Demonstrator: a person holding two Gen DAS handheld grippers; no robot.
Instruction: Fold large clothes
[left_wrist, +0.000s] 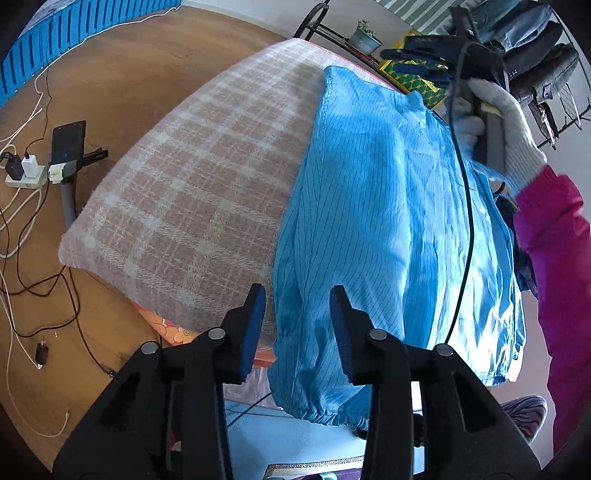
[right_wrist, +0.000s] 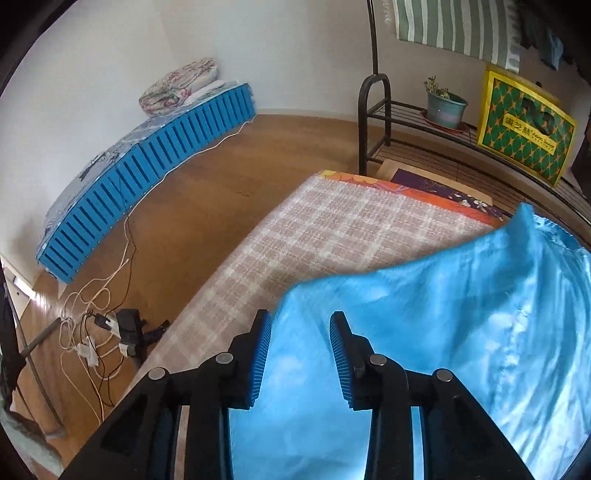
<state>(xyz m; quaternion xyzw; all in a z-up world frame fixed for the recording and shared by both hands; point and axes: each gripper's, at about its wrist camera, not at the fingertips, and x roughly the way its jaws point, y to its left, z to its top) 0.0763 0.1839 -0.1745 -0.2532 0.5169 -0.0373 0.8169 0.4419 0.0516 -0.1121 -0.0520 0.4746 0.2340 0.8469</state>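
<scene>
The only writing I can find is on the yellow and green patterned bag (right_wrist: 524, 127) leaning on the dark metal rack (right_wrist: 406, 110) at the far right of my right wrist view. A yellow panel on its front carries a row of Chinese characters with a line of small Latin letters under it, but both are too small and soft for me to read. From my left wrist view the same bag (left_wrist: 410, 79) shows only its pattern. I can read nothing else.
</scene>
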